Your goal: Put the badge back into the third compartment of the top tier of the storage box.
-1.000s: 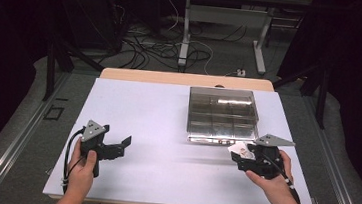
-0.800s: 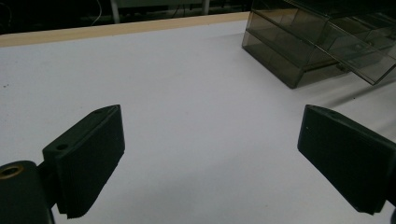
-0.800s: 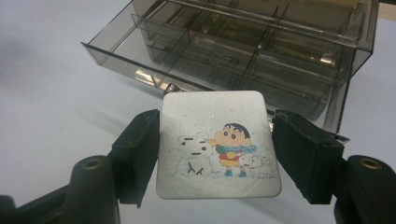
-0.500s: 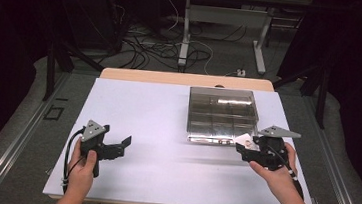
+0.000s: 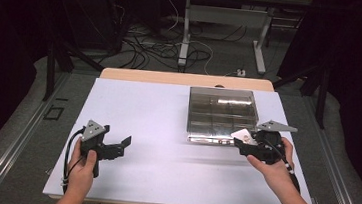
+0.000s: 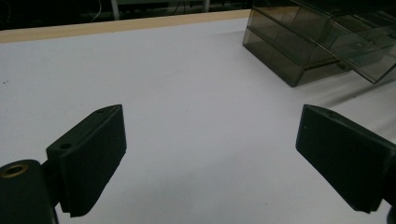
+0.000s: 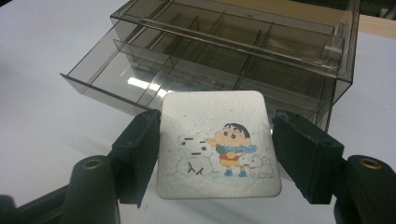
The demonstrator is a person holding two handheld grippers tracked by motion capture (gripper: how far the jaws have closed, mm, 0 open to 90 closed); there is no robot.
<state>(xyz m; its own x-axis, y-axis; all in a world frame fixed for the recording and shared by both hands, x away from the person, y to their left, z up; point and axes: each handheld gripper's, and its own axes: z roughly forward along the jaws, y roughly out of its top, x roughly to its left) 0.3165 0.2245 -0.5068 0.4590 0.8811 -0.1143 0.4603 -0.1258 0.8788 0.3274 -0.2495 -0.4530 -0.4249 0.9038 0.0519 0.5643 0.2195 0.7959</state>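
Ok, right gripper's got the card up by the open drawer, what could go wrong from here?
1. The card is pinched only by its two side edges in the right gripper, so it could bow or slip out.
2. It looks wider than the compartments of the drawer, so it may catch on a divider.

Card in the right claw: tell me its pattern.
White card with a cartoon child, snowman and small dog; clearest in the right gripper view.

White table [image 5: 167,116], wooden far edge, smoky clear compartment box [image 5: 222,113] standing right of centre, apparently empty

Glossy smoky clear-plastic drawer box [image 7: 261,51] on a matt white table [image 5: 157,115].
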